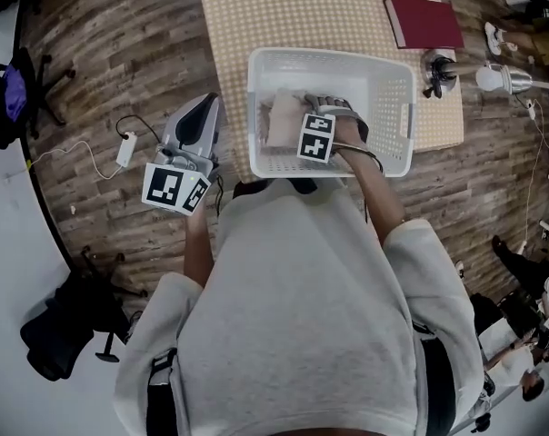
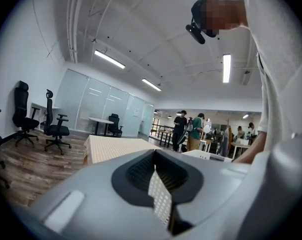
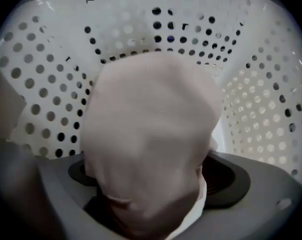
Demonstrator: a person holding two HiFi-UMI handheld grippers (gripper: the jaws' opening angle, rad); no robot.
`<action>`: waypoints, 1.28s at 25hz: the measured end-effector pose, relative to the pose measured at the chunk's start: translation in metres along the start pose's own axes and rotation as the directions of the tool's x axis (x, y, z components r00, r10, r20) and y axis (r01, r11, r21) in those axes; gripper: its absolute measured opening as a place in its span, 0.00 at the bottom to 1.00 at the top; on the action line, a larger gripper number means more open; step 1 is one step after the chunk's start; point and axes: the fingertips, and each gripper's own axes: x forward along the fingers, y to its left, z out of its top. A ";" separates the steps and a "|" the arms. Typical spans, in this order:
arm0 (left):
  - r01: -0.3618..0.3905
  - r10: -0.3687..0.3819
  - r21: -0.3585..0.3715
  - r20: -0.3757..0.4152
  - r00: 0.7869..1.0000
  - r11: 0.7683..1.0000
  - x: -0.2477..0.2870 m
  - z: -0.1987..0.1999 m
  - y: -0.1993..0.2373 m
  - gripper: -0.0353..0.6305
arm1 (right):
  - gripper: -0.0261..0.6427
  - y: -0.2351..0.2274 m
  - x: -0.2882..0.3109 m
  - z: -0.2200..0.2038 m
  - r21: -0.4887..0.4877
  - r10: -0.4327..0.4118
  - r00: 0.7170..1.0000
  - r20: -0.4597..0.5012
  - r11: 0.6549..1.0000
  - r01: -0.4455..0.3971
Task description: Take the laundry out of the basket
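- Worn: a light grey short-sleeved sweatshirt, loose at the shoulders.
- Left claw: smooth grey moulded shell, dark recess, cube of black-and-white square markers.
- Right claw: a like marker cube, thin black cable.

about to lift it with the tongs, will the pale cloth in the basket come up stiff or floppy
Probably floppy: the pale cloth lies bunched in soft, rounded folds. Likely light, being one small piece in the basket. It may drape and catch on the holed walls.
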 end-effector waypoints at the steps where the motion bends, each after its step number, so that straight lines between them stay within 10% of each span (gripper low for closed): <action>1: -0.006 0.006 0.000 0.000 1.000 1.000 -0.002 0.000 0.001 0.06 | 0.93 -0.001 0.008 -0.001 -0.004 0.002 1.000 -0.010 1.000 -0.002; 13: -0.022 0.022 -0.007 0.020 1.000 1.000 -0.010 0.003 0.003 0.06 | 0.93 -0.003 0.024 0.002 -0.046 -0.023 0.998 -0.052 0.999 0.020; 20: -0.012 0.012 -0.003 0.042 0.999 1.000 -0.011 0.010 -0.004 0.06 | 0.41 0.001 0.006 0.006 0.015 -0.004 0.999 -0.049 1.000 0.005; 27: -0.012 0.012 -0.007 0.057 0.998 1.000 -0.014 0.013 -0.008 0.06 | 0.36 0.004 0.002 0.007 0.070 0.033 0.999 -0.010 0.997 -0.033; 32: 0.009 -0.009 0.001 0.072 0.997 1.000 -0.013 0.018 -0.015 0.06 | 0.35 -0.022 -0.032 0.009 0.121 -0.173 0.984 0.053 0.979 0.165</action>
